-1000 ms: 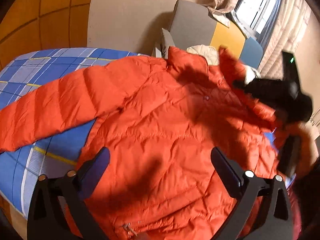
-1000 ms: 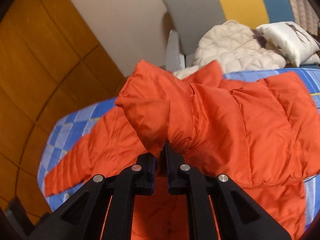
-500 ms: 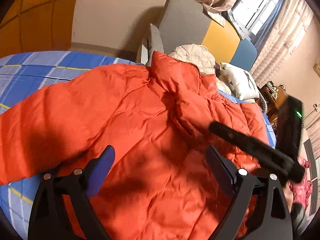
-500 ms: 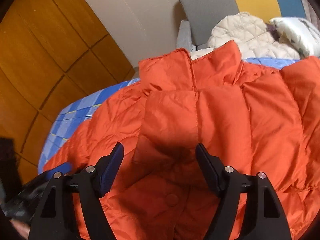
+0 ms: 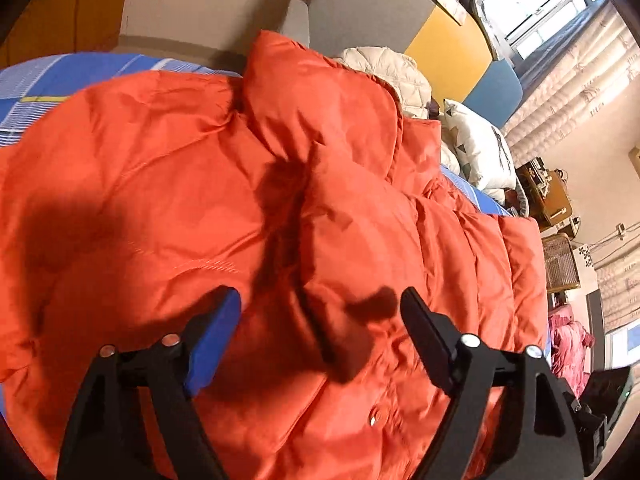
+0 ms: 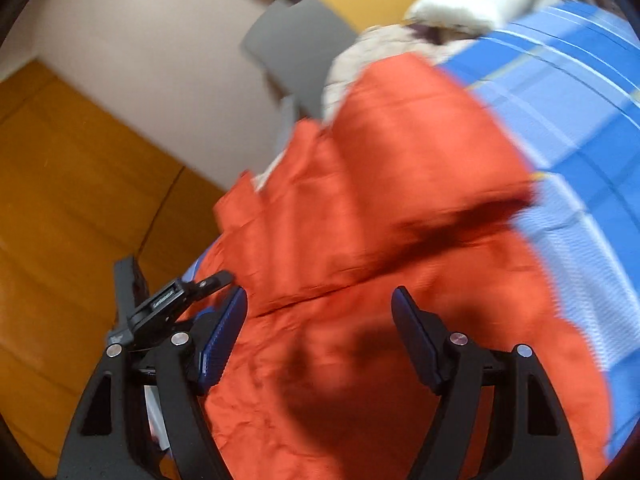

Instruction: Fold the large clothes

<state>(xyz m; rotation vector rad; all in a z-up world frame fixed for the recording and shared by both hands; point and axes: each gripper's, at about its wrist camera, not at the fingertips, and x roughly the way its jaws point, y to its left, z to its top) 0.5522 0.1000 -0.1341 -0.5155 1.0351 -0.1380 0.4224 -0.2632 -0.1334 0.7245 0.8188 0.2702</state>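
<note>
Left gripper (image 5: 320, 316) jaws closing, nothing pinched; right gripper (image 6: 318, 312) jaws opening, empty. One orange puffer jacket (image 5: 240, 200) spread under and ahead of both, on one blue plaid bed (image 6: 560, 92). One cream jacket (image 5: 388, 68), one pillow (image 5: 480, 148) beyond.

blue plaid bedsheet (image 5: 48, 80) | cream quilted jacket (image 5: 390, 70) | patterned pillow (image 5: 480, 148) | curtains (image 5: 568, 92)

The orange jacket (image 5: 168, 184) is puffy, shiny cloth with stitched lines. The blue bedsheet (image 6: 576, 128) is soft, dull cloth. The wall panel (image 6: 60, 200) looks like smooth wood.
</note>
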